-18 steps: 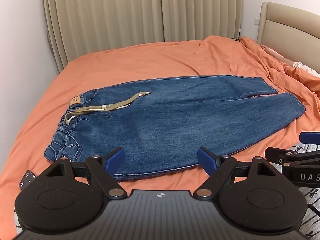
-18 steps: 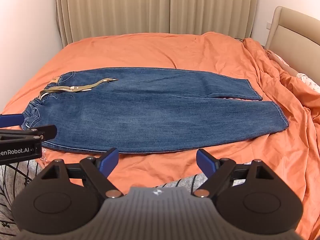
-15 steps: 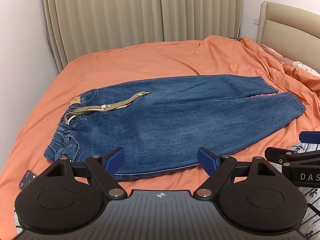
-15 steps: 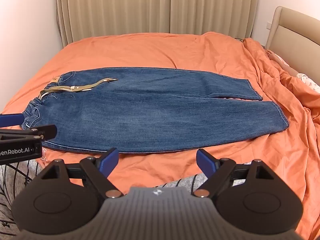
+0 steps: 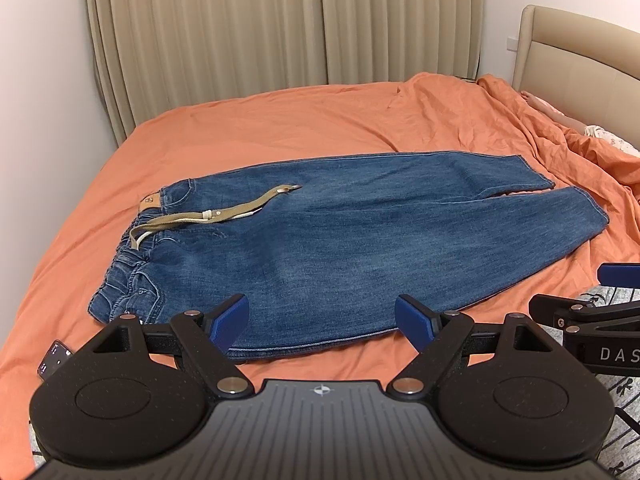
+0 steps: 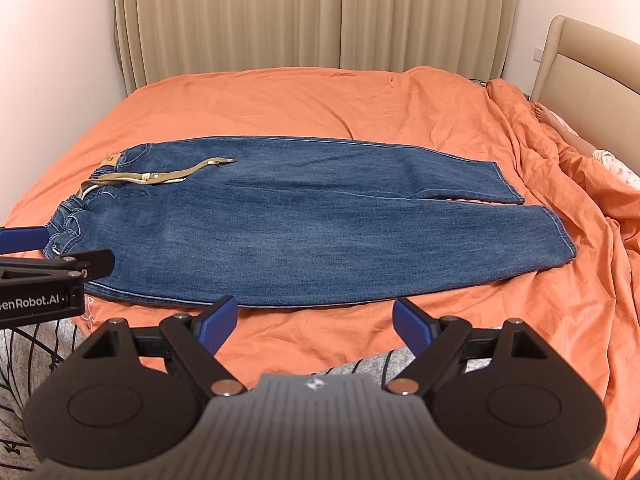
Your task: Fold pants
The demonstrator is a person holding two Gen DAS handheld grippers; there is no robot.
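On the orange bed (image 5: 248, 128), jeans (image 5: 360, 240) flat — both tongs (image 5: 322, 322) (image 6: 314, 324) spread, empty; pinch waistband (image 5: 132, 256) at nine o'clock and hem (image 6: 560, 236) at three o'clock.

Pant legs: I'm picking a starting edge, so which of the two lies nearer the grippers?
The lower leg, whose hem reaches further right; the other leg lies beyond it, toward the curtains.
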